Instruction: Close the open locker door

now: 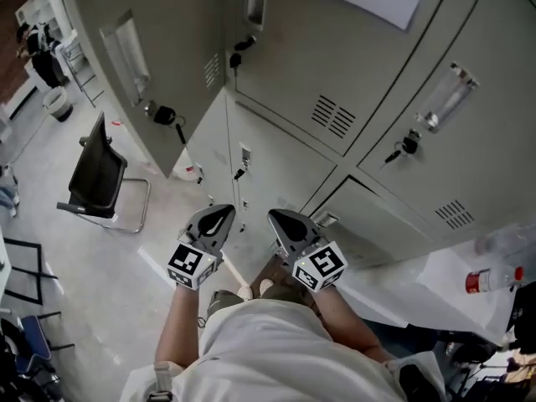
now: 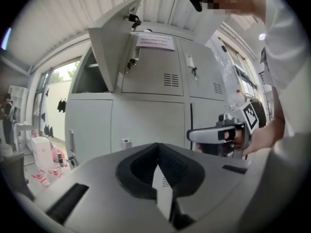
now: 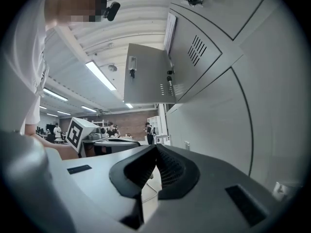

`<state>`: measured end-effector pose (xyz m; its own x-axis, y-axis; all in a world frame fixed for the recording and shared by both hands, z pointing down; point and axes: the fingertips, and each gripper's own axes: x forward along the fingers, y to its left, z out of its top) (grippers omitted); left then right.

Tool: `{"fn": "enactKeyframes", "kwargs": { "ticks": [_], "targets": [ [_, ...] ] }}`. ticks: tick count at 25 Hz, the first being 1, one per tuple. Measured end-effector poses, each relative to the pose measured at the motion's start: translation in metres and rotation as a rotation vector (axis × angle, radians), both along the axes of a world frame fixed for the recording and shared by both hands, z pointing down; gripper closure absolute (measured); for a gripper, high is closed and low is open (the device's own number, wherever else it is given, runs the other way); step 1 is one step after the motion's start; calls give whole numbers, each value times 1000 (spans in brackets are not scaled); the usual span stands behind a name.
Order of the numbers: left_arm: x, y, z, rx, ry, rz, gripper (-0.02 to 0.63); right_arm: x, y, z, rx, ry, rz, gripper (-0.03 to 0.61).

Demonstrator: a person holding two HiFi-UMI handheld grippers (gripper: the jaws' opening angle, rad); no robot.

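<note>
With both tongs closed and empty, the door is best pushed with a blunt closed tip or the flat side of a jaw. No grip is needed, and the dangling keys [image 1: 165, 115] in its lock should be avoided. The left gripper [image 2: 157, 152] is seen with its jaws pressed together and nothing between them. The right gripper [image 3: 155, 150] is likewise shut on nothing, and neither is touching the cabinet. In the head view the left gripper [image 1: 223, 213] and the right gripper [image 1: 280, 219] are held side by side at waist level, pointed at the lower lockers. The open locker door [image 1: 180, 23] is found at about eleven o'clock from them, swung out from the upper row, well above the tips. From the left gripper it is seen at eleven o'clock [image 2: 114, 42], and from the right gripper near twelve o'clock [image 3: 146, 74]. The tongs are judged to need raising to the door's free edge, which should be pressed near the handle side, far from the hinge, and followed until the panel sits flush. A chair [image 1: 96, 174] stands at nine o'clock, clear of the door's swing as far as can be judged.
</note>
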<state>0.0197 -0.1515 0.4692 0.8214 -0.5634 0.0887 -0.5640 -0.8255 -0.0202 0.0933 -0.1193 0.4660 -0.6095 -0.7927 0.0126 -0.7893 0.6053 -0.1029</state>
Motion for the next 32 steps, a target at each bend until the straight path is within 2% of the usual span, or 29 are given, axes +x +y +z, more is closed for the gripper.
{"fn": "enactKeyframes", "kwargs": {
  "ticks": [3,5,12,15,18,21,25,32],
  "targets": [
    [-23,-6,-6,-28,58,-111,611,-16,-9,-2,2,-15,-88,569],
    [-38,-7,-12,-18,72,-185,611,-25,-13,-4,2,-26,-141,570],
    [-83,-2,-41,64,71,-404,611,-48,-24,-6,-18,-67,-268,570],
    [-99,1,-57,113,60,-472,611,-57,-29,-5,-32,-88,-310,570],
    [-108,4,-81,182,27,-511,609,-66,-33,-7,-34,-94,-338,570],
    [-113,5,-103,239,-13,-537,581,-73,-35,-11,-22,-93,-353,570],
    [-121,5,-127,299,-23,-563,550,-80,-36,-15,-14,-97,-349,571],
    [-120,-6,-148,337,-7,-519,500,-81,-41,-15,-14,-93,-306,569]
  ]
}}
